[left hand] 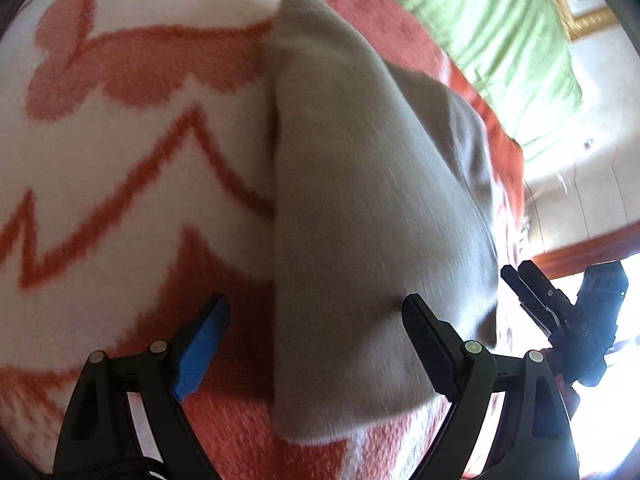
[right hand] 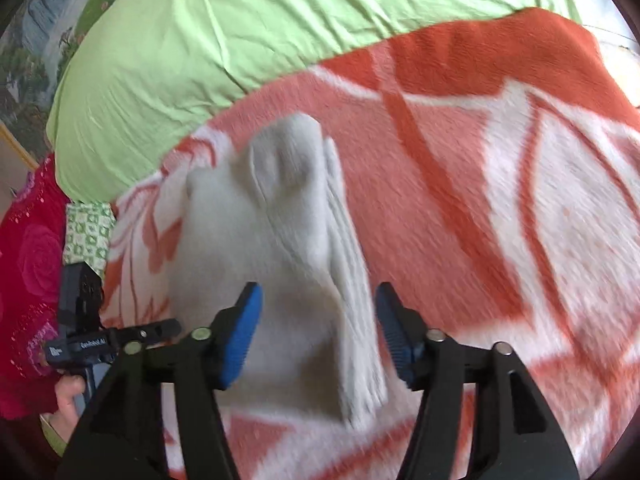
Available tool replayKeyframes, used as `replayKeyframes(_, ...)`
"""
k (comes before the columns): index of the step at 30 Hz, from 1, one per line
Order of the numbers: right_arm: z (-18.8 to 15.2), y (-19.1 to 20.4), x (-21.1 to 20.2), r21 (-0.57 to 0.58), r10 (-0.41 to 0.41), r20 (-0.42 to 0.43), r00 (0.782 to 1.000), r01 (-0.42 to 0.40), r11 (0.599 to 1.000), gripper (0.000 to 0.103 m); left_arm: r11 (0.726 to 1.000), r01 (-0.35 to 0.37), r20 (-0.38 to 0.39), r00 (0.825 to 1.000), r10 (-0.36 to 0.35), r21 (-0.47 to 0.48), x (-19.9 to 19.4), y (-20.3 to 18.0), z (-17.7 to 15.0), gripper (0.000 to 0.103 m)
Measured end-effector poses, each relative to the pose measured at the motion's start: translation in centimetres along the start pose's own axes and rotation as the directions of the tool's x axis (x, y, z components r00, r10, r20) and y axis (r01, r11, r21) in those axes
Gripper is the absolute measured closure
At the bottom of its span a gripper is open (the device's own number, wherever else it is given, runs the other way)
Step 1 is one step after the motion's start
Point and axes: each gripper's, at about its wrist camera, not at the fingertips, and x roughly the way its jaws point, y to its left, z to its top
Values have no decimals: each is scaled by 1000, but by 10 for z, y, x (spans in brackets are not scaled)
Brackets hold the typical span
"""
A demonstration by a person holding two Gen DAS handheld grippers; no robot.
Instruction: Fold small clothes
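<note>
A small light grey knitted garment (left hand: 360,208) lies on the orange and white blanket (left hand: 132,152), folded lengthwise. My left gripper (left hand: 316,316) is open just above the garment's near end, its jaws wide to either side and holding nothing. In the right wrist view the same garment (right hand: 288,256) lies flat with a ribbed edge on its right. My right gripper (right hand: 318,320) is open over its near end, blue pads apart, holding nothing. The right gripper also shows in the left wrist view (left hand: 560,308), and the left gripper shows at the left of the right wrist view (right hand: 104,340).
A green sheet (right hand: 240,28) covers the bed beyond the blanket (right hand: 520,200). A person in a red floral top (right hand: 28,280) stands at the left. A small green patterned cloth (right hand: 86,236) lies at the blanket's left edge. A wall and wooden frame (left hand: 592,240) are at the right.
</note>
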Motion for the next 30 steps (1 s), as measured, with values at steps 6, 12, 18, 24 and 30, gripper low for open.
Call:
replayKeyframes(6, 24, -8, 55, 7, 21, -71, 997, -20, 1000, 36, 999, 34, 10, 999, -33, -43, 11, 1, 23, 14)
replayKeyframes(12, 27, -46, 73, 154, 74, -114, 991, -56, 987, 42, 993, 77, -11, 997, -78, -90, 30, 12, 34, 12)
replayKeyframes(18, 22, -46, 67, 137, 134, -121, 984, -117, 984, 41, 982, 152, -14, 988, -154, -112, 51, 8, 39, 13)
replayKeyframes(24, 19, -32, 77, 127, 201, -168, 965, -181, 975, 75, 988, 152, 26, 988, -151, -28, 60, -21, 31, 51)
replayKeyframes(30, 21, -2, 47, 104, 261, -101, 960, -251, 962, 78, 986, 150, 96, 983, -157, 71, 24, -39, 20, 62)
